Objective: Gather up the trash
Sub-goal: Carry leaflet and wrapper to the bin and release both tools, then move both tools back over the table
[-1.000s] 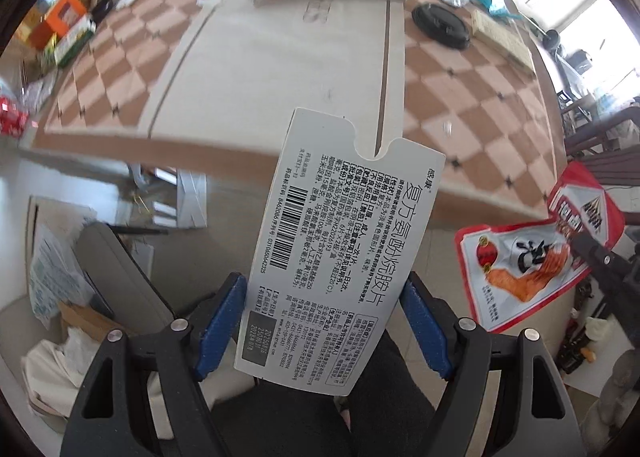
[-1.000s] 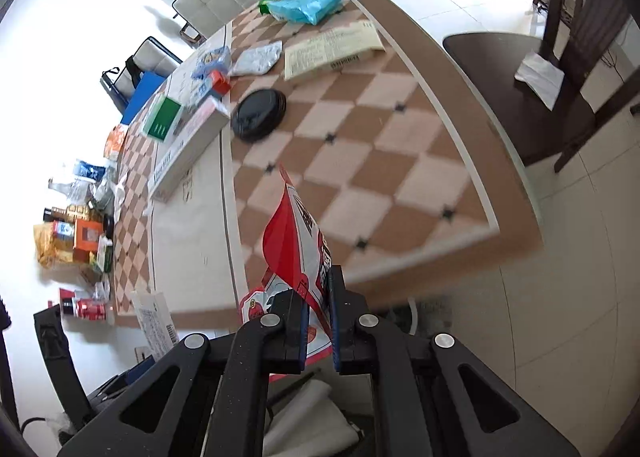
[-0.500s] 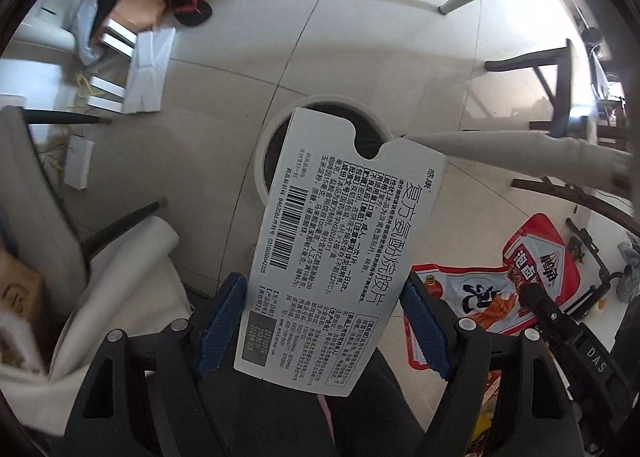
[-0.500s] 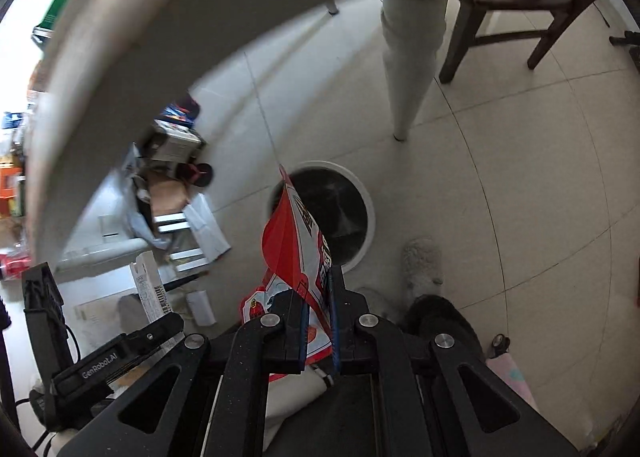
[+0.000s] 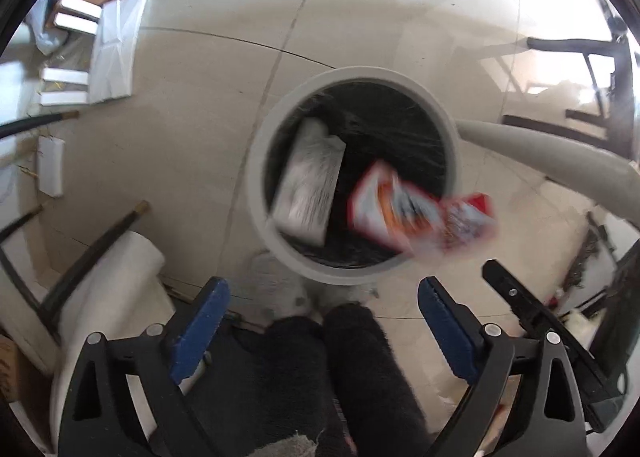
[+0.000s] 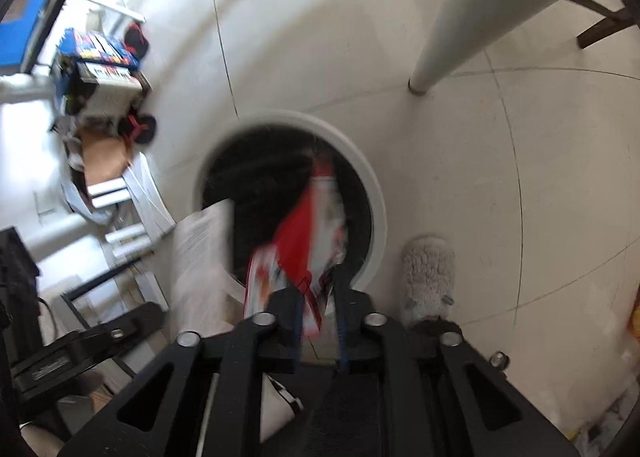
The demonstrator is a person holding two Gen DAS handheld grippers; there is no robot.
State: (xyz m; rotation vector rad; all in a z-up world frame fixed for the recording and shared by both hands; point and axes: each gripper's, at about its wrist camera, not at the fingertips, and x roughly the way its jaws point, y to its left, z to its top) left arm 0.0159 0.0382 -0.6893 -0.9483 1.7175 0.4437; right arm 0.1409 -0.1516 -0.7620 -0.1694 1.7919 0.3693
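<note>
Both jaws have just opened over the round trash bin (image 5: 256, 177): L gripper (image 5: 320, 321) empty, medicine box (image 5: 310, 181) dropping inside; R gripper (image 6: 318, 321) loosened, red snack wrapper (image 5: 416, 213) falling at the rim, so this load's nearly binned.

- No text can be read: print on the white box (image 5: 310, 181) and red packet (image 5: 416, 217) over the bin (image 5: 256, 161) is blurred.
</note>
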